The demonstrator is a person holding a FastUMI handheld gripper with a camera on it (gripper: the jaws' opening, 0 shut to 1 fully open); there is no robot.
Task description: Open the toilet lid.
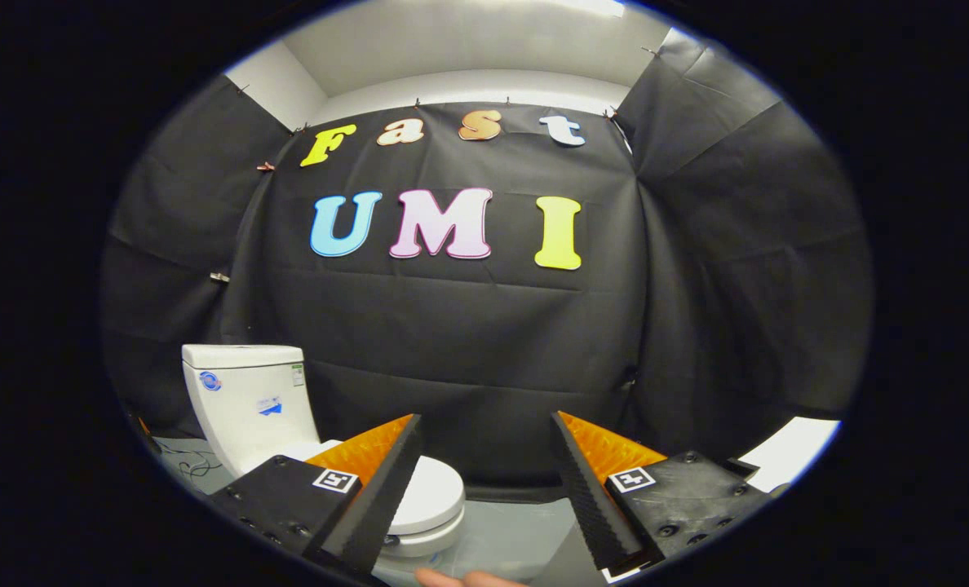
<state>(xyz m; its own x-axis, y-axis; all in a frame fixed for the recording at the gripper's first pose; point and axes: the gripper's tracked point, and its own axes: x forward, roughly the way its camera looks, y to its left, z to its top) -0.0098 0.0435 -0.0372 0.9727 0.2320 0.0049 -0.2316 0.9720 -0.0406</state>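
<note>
Pointing ahead at the black cloth wall (pixel 484 359), the gripper (pixel 484 432) has its two fingers (pixel 378 489) spread wide apart, and nothing is between them. No part of either finger presses on anything. A bit of a person's hand (pixel 468 580) peeks in low down, just under the gap between the fingers. The white toilet (pixel 272 424) stands off to the left side, past the left finger and partly hidden behind it. Its tall tank (pixel 248 399) is at the back, near the cloth wall, and it stands upright. Its long side runs from the tank out toward the front, so the bowl end points this way and a little to the right. The toilet lid (pixel 435 489) is down flat on the bowl, closed. The round front of the lid shows just beside the left finger, on the inner side of it, and the finger covers the rest. The lid is close to that finger, but whether they touch cannot be told. The toilet sits on a pale grey floor (pixel 517 530). Some thin dark cables (pixel 195 466) lie on the floor left of the tank.
</note>
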